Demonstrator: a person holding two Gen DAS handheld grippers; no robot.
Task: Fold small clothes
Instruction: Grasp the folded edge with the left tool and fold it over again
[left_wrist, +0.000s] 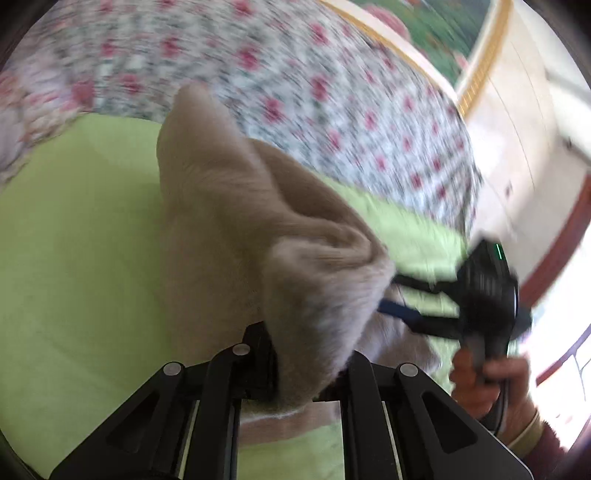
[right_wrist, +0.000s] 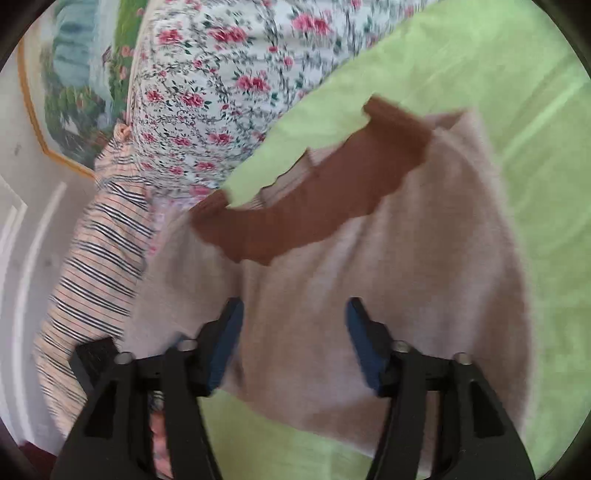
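Fold underway: left tongs (left_wrist: 295, 373) clamped on beige sweater (left_wrist: 236, 206), lifted; right tongs (right_wrist: 295, 343) apart, regrasp next.

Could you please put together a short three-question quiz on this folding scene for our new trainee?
1. True or false: the left gripper is shut on the beige garment.
2. What colour is the garment's ruffled collar? A) blue B) brown C) white
3. Name the colour of the sheet under the garment.

Key:
1. True; cloth bunches up between its closed fingers.
2. B, brown.
3. Light green. The right gripper stands open above the garment, holding nothing.
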